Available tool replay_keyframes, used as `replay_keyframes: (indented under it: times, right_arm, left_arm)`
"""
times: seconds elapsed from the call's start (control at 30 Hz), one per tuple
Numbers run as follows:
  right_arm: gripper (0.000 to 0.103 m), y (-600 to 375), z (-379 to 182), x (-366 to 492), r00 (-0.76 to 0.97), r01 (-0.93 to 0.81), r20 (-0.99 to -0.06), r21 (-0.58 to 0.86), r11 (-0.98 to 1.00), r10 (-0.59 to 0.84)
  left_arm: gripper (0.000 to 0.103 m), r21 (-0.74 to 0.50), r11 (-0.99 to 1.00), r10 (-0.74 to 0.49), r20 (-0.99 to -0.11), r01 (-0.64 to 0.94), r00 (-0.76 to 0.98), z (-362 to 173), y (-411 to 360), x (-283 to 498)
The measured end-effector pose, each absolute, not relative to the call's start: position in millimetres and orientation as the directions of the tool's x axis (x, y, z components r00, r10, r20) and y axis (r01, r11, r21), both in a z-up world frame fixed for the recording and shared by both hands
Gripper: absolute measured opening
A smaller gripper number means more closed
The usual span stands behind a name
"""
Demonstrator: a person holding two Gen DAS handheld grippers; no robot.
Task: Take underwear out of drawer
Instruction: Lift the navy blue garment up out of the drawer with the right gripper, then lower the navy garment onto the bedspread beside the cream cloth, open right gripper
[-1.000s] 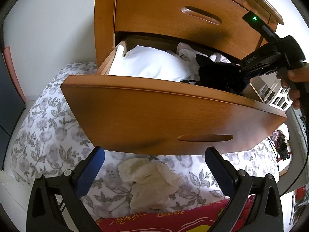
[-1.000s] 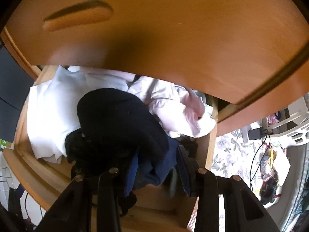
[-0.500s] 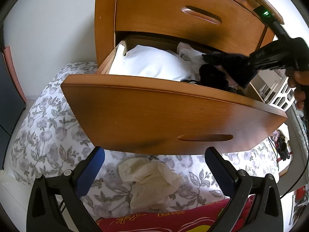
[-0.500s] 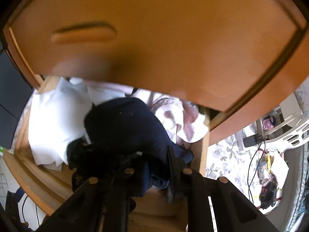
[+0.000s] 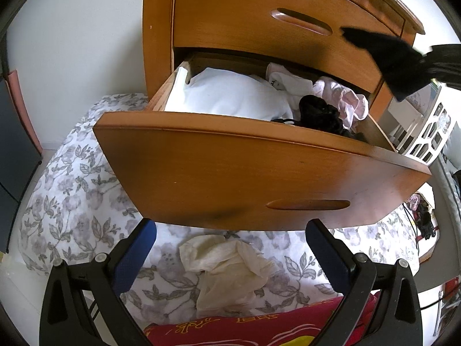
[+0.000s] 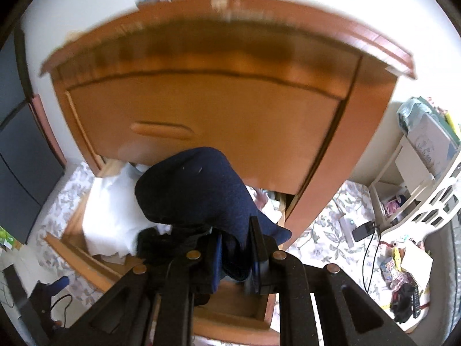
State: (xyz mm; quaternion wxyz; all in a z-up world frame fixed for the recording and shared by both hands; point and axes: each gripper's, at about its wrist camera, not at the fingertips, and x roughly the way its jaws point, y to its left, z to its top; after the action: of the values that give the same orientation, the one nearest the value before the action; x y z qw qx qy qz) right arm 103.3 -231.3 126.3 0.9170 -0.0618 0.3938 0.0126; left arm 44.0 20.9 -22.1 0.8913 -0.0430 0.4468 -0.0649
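My right gripper (image 6: 234, 252) is shut on navy blue underwear (image 6: 198, 190), which bulges up above the pads and hangs clear over the open wooden drawer (image 5: 259, 170). In the left wrist view the same dark garment (image 5: 386, 57) hangs at the upper right, above the drawer. Inside the drawer lie a white folded cloth (image 5: 227, 95), pink underwear (image 5: 343, 101) and a black bundle (image 5: 317, 115). My left gripper (image 5: 230, 250) stands open below the drawer front, holding nothing, over cream underwear (image 5: 227, 268) that lies on the floral bedding.
The chest's closed upper drawer (image 5: 288, 26) looms above the open one. Floral bedding (image 5: 72, 190) spreads below and left. A red printed cloth (image 5: 245, 328) lies at the bottom. A white lattice basket (image 6: 432, 201) and shelf clutter stand to the right.
My right gripper closed on the navy underwear and lifted it up and out of the drawer, away to the right. The left gripper stayed still.
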Motion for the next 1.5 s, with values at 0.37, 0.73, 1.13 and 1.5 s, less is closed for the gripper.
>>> replay_keyframes:
  times: [0.37,0.73,1.13,1.5]
  right_arm:
    - [0.017,-224,178,25,0.794,-0.134,-0.606,-0.119,0.984,0.035]
    - [0.017,-214,194,-38,0.83,-0.205,-0.549,-0.136,0.969,0.098]
    - [0.017,-212,155,-66,0.791,-0.232,-0.598,-0.101,0.967,0.128]
    - [0.017,-200,82,-67,0.669,-0.273,-0.731,-0.074,0.959,0.134]
  left_arm:
    - [0.103,-0.119,0.991,-0.13,-0.788,0.058,0.601,-20,20,42]
    - [0.103,-0.101,0.994,-0.096,-0.773,0.028,0.626,-15,23,39]
    - [0.103,-0.073,0.997,-0.058,-0.768,0.003,0.638,-14,23,36]
    - [0.103,-0.082,0.997,-0.057,-0.768,-0.009,0.638,-14,26,36]
